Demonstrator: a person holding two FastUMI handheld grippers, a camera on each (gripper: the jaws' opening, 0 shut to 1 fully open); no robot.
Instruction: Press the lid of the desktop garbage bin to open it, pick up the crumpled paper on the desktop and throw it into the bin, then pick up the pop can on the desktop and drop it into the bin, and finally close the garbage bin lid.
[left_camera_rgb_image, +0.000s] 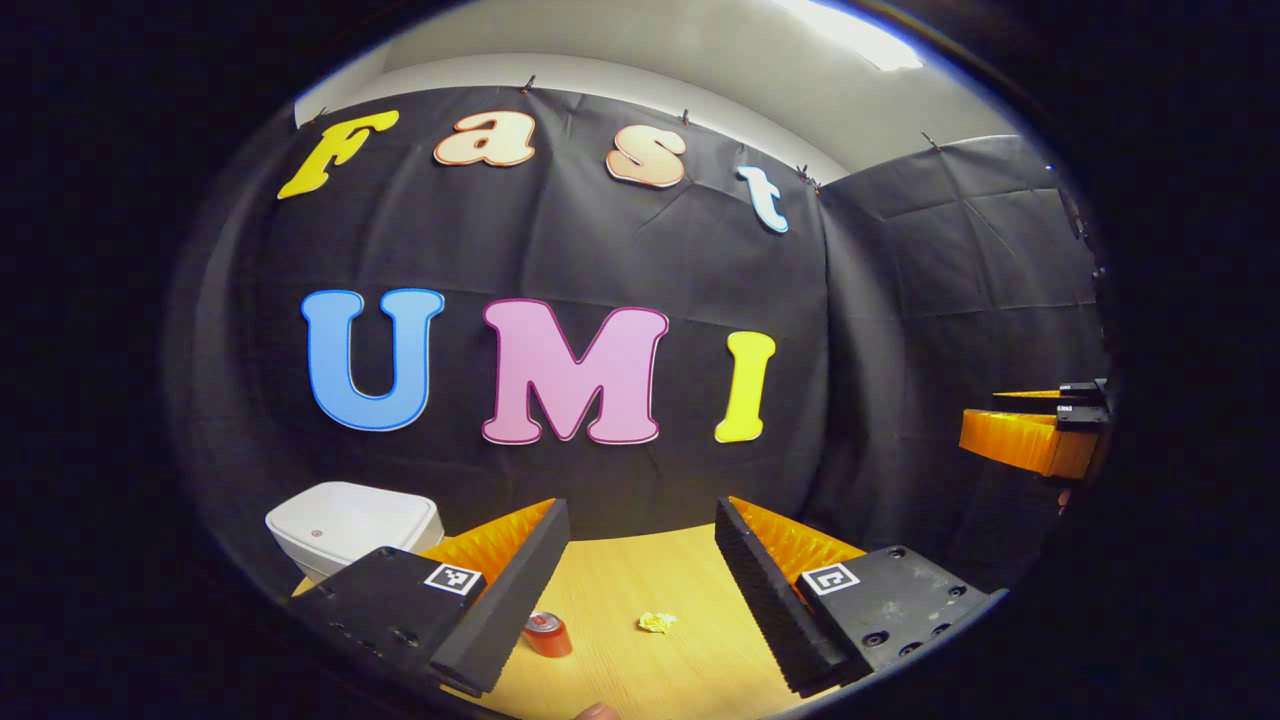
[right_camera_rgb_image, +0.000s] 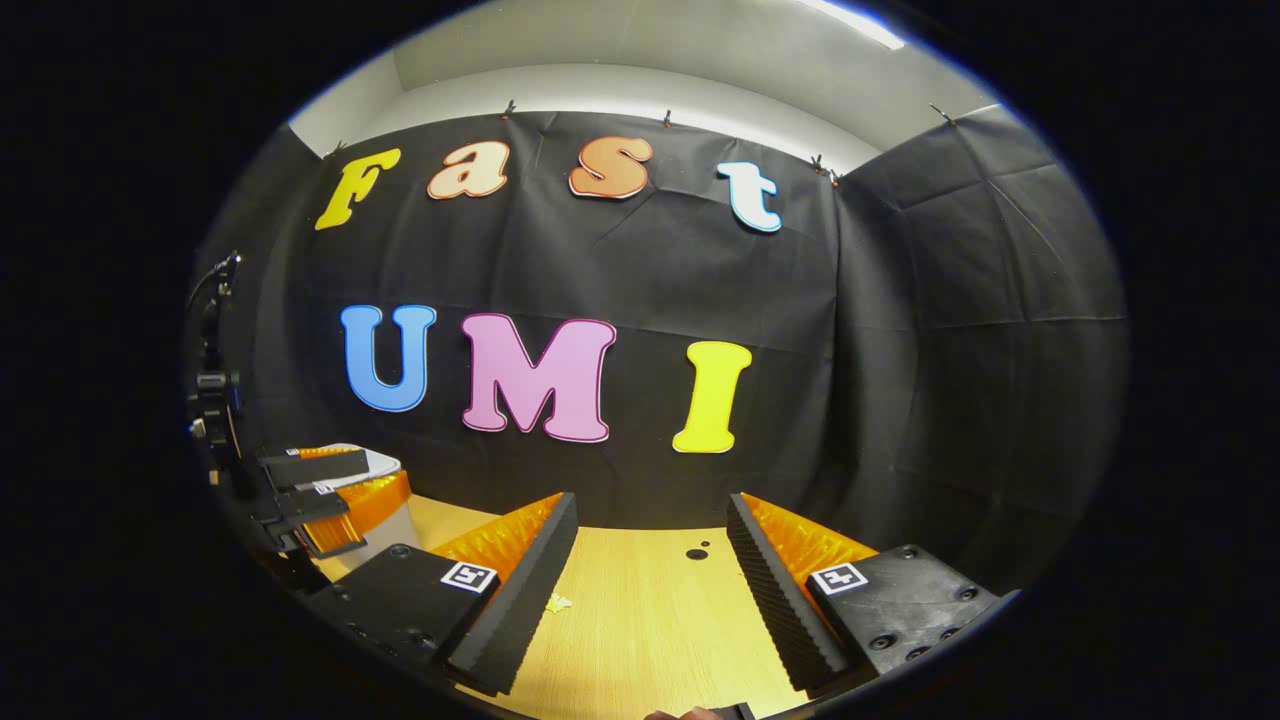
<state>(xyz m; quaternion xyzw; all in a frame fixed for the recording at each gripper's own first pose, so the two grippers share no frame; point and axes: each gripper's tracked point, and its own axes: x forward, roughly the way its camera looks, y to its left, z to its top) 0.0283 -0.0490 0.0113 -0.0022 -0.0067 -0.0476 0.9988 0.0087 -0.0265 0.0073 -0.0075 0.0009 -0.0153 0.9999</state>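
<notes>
Right, starting from the garbage bin (left_camera_rgb_image: 352, 522): it sits at the far left of the worktop (left_camera_rgb_image: 640, 580) against the booth's black cloth wall, and its white lid (left_camera_rgb_image: 345, 512) is down, lying flat and closed. In my left gripper view the pop can (left_camera_rgb_image: 548, 634) lies on its side on the wood, nearer to me than the bin and off to the bin's right, partly hidden behind my left gripper's own finger. Further right of the bin, just past the can and apart from it, the small yellow crumpled paper (left_camera_rgb_image: 657, 622) rests on the bare wood. My left gripper (left_camera_rgb_image: 640, 590) hangs above the worktop with its fingers spread wide and nothing between them; the can and the paper show through the gap, below and beyond the tips. In my right gripper view the bin (right_camera_rgb_image: 392, 515) shows at the left edge, with the left gripper (right_camera_rgb_image: 320, 490) in front of it, covering much of the lid. A scrap of the paper (right_camera_rgb_image: 557, 602) peeks out beside my right gripper's near finger, right of the bin. My right gripper (right_camera_rgb_image: 650, 590) is likewise held wide apart and empty, over open wood well to the right of the bin.
</notes>
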